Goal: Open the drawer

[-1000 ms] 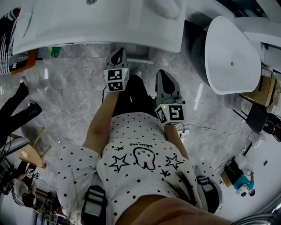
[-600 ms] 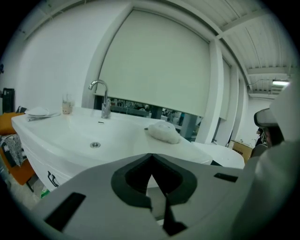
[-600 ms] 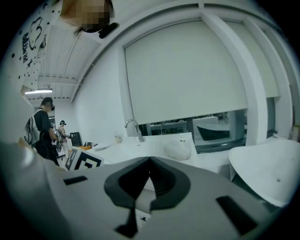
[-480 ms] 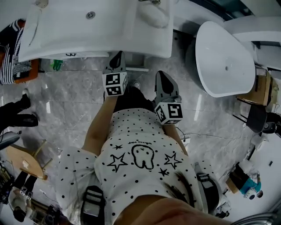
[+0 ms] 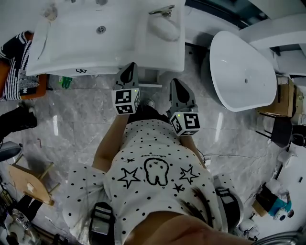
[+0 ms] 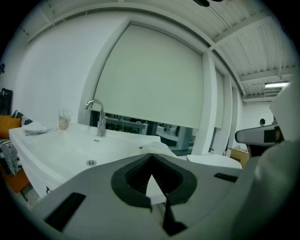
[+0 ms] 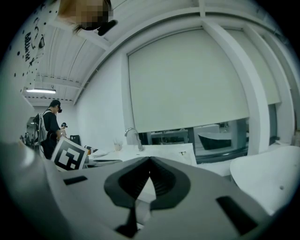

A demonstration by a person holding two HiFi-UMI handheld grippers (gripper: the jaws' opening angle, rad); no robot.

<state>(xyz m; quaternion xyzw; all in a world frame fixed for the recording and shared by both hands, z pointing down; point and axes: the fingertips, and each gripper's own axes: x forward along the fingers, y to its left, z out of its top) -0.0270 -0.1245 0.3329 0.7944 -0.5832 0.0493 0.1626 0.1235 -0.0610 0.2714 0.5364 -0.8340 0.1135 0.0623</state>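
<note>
A white washbasin unit with a chrome tap stands in front of me. No drawer front shows from above; only a thin white edge peeks out below the basin. My left gripper is held at the basin's front edge, shut, with nothing between its jaws. My right gripper is a little lower and to the right, also shut and empty. The left gripper view looks over the basin top toward the tap, with the left gripper's jaws meeting at their tips. In the right gripper view the right gripper is shut too.
A white freestanding bathtub stands to the right of the basin. An orange seat with striped cloth is at the left, a wooden stool lower left. Grey marble floor lies below. Another person stands far left.
Both grippers have risen, the left more, up to the basin's front edge. The head view has tipped forward, so more of the basin top and tap shows.
</note>
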